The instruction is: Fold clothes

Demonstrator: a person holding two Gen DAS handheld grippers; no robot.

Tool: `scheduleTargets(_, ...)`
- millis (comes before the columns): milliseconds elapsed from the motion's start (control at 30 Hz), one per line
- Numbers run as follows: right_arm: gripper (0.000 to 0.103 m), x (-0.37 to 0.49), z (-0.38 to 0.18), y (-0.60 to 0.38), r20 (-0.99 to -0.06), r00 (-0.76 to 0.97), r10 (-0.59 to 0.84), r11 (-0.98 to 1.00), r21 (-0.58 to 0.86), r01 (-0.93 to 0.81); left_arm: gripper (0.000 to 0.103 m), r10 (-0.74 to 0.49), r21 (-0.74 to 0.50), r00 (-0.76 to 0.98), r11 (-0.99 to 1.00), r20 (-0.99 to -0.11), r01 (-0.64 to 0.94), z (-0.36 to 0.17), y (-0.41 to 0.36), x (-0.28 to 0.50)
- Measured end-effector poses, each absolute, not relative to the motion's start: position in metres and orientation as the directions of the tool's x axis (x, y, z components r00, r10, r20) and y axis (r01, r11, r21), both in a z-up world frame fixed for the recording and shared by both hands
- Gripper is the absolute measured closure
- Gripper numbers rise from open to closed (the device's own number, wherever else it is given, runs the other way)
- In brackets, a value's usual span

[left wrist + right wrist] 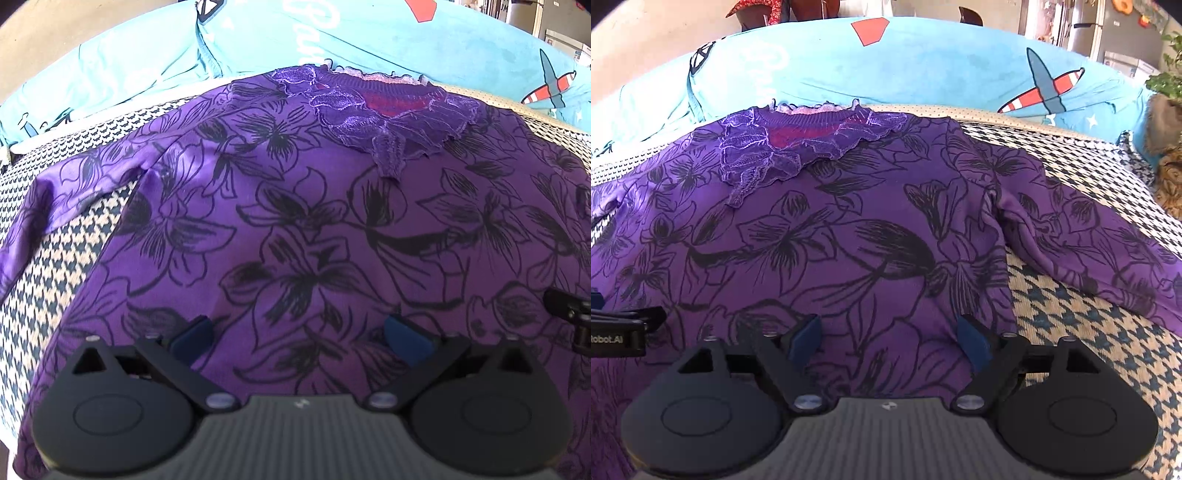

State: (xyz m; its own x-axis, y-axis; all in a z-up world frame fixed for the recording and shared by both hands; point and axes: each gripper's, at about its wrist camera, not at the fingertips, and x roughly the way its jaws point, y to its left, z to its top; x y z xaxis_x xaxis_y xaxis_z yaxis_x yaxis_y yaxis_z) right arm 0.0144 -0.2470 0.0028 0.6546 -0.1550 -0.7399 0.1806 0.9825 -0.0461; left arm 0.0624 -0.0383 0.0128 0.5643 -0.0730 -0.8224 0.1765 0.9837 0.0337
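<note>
A purple top with a black flower print [303, 236] [820, 243] lies spread flat on a houndstooth cover, its lace collar [373, 114] [798, 147] at the far side. One sleeve [66, 192] trails off to the left, and the other sleeve [1100, 243] stretches right. My left gripper [299, 336] hovers open over the lower left part of the shirt with nothing between its blue pads. Over the lower right part, near the side seam, my right gripper [892, 339] is likewise open and holds nothing. Each gripper shows at the edge of the other's view.
A houndstooth cover [62, 266] [1108, 332] lies under the shirt. Behind it a turquoise cushion with printed planes [443, 44] [923, 66] runs across the back. A plant and a furry object [1167, 110] stand at the far right.
</note>
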Motion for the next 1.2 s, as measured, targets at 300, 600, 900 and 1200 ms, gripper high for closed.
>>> scheduleTargets(300,0.017,-0.013,-0.001,-0.244,-0.709,0.685,-0.167,0.978,-0.029,0.209,0.000,-0.071,0.041,0.584,0.983,-0.808,0.177,0.013,-0.035,0.042)
scheduleTargets(600,0.016,-0.034,-0.004,-0.238,-0.678,0.717,-0.161,0.978,-0.012,0.208,0.000,-0.074,0.049,0.601,0.981,-0.796,0.185,0.011,-0.032,0.022)
scheduleTargets(900,0.010,-0.051,-0.006,-0.234,-0.674,0.728,-0.129,0.986,-0.011,0.164,0.000,-0.076,0.046,0.613,0.982,-0.786,0.182,0.011,-0.026,0.007)
scheduleTargets(1200,0.010,-0.071,-0.001,-0.245,-0.673,0.736,-0.070,0.991,0.041,0.131,0.000,-0.082,0.044,0.625,0.982,-0.776,0.183,0.010,-0.021,-0.007)
